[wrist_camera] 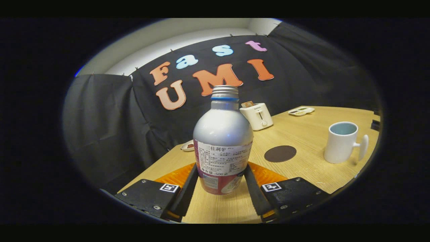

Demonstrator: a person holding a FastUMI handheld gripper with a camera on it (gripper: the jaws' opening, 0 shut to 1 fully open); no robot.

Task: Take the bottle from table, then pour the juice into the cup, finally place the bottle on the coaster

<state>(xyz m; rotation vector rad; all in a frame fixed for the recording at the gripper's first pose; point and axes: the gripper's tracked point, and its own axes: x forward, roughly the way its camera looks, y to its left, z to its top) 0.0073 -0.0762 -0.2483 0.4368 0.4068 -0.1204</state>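
A silver bottle (222,134) with a threaded neck, a blue ring and a white label stands upright between my fingers. My gripper (221,168) is shut on it, one finger pressing each side of its lower body. I cannot tell whether its base rests on the wooden table (302,171). A dark round coaster (280,153) lies flat on the table beyond the right finger. Further right of the coaster stands a white cup (341,142) with a pale blue inside, its handle pointing right.
A white toaster (258,116) stands at the back behind the bottle. A small white tray (301,111) lies at the far right. A small dish (187,146) sits near the table's left edge, where the top drops off to the black cloth wall.
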